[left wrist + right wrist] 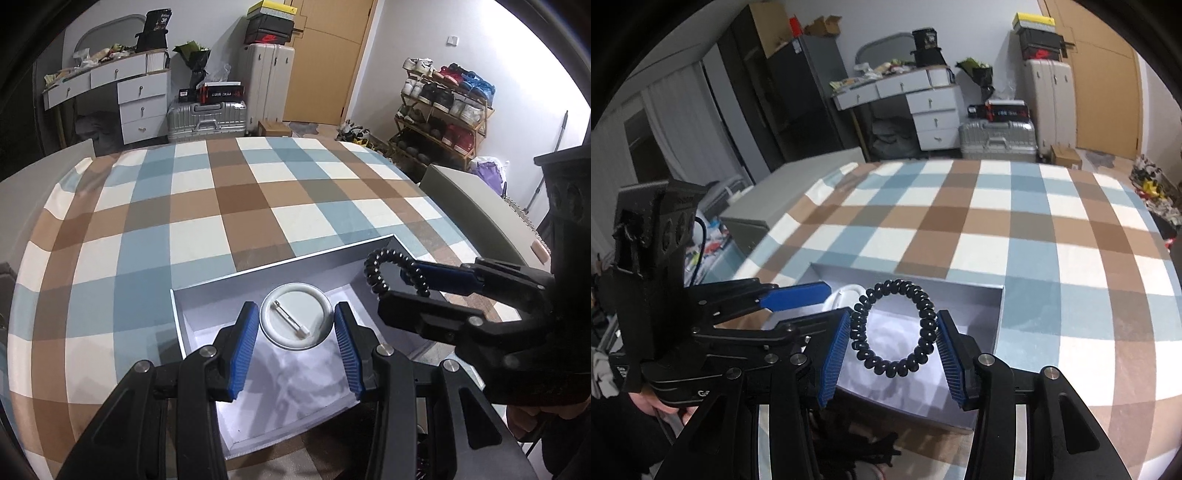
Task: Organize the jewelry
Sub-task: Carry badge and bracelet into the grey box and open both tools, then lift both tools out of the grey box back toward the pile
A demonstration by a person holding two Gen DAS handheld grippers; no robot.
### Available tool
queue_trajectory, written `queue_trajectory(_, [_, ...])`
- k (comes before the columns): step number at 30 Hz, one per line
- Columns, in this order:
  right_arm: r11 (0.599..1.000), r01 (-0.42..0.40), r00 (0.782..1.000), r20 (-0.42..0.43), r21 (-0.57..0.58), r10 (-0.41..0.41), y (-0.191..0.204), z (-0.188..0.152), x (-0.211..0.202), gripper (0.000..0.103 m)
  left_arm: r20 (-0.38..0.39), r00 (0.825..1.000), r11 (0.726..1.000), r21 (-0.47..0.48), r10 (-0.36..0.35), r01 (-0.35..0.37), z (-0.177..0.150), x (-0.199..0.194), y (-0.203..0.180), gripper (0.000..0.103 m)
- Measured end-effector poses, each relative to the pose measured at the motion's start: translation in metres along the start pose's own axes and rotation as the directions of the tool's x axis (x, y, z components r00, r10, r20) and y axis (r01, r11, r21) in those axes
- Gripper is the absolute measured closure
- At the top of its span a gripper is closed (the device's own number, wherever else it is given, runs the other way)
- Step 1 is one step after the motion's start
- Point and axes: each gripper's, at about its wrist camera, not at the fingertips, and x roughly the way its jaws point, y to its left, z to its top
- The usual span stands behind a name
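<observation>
— Where the left wrist camera looks down its own fingers, what sits between them?

— A round white pin badge point(296, 316), lying face down in the shallow white box point(280, 263) with its metal pin across the back. The left gripper point(296, 345) hangs over the box with its blue pads spread wide, one on either side of the badge and clear of it, holding nothing.

— And the other claw in that view?

— The right gripper point(424, 286) reaches in over the right part of the box. A black spiral bracelet point(384, 271), coiled like a phone cord, loops out from between its fingers, lifted above the box floor. The box rests on a checked tablecloth point(229, 199) of blue, brown and cream squares.

— What does the right wrist camera add?

— The black spiral bracelet point(894, 328) forms a full ring between the blue pads of the right gripper point(894, 350), each pad pressing against one side of the ring, so the claw is closed on it. The ring hangs over the white box point(1000, 314).

— Anything inside the box there?

— Only part of the white pin badge point(846, 293) shows, left of the bracelet and partly hidden by the left gripper point(820, 301), whose fingers stand apart. The checked tablecloth point(1034, 236) spreads beyond the box.
</observation>
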Motion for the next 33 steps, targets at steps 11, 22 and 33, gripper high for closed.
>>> queue_trajectory(11, [1.000,0.014,1.000,0.021,0.022,-0.015,0.000,0.006,0.005,0.034,-0.007,0.998,0.996,-0.061,-0.061,0.061,0.008,0.004,0.015,0.059])
queue_trajectory(22, [0.998,0.054,0.981,0.185,0.027,-0.058,0.003,-0.014,-0.044,0.012,0.067,0.998,0.998,-0.063,-0.014,0.018,-0.002,-0.024,0.013,0.043])
queue_trajectory(33, [0.996,0.085,0.947,0.310,-0.005,-0.079,0.021,-0.026,-0.094,0.002,0.161,0.984,0.995,-0.078,0.078,-0.067,-0.011,-0.059,0.002,0.028])
